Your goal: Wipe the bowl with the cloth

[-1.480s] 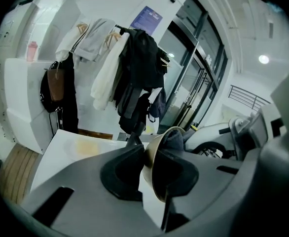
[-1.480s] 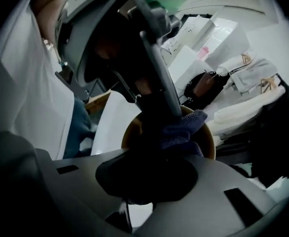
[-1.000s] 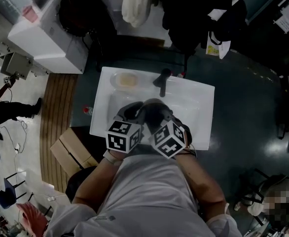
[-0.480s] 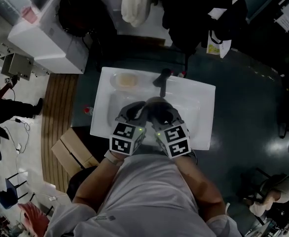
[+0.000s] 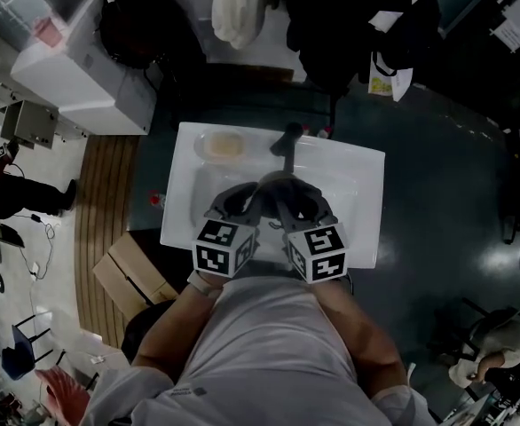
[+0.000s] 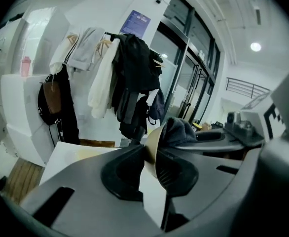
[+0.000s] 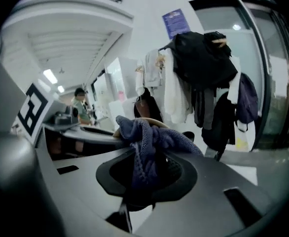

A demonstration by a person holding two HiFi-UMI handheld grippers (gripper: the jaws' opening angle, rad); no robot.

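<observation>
The left tool (image 6: 149, 169) is pinching the rim of the tan bowl (image 6: 152, 141), with its jaws shut tight on the thin edge. The right tool (image 7: 144, 179) is squeezing the blue cloth (image 7: 149, 139) and pushing it against the bowl. Both are being held up over the white sink (image 5: 366, 204). The wiping is going on, I think. Next, the cloth needs rubbing around the inside while the bowl is held steady.

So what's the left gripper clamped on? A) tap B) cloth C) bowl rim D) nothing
C: the bowl is pinched by its rim in the left gripper; the cloth is in the right gripper.
</observation>
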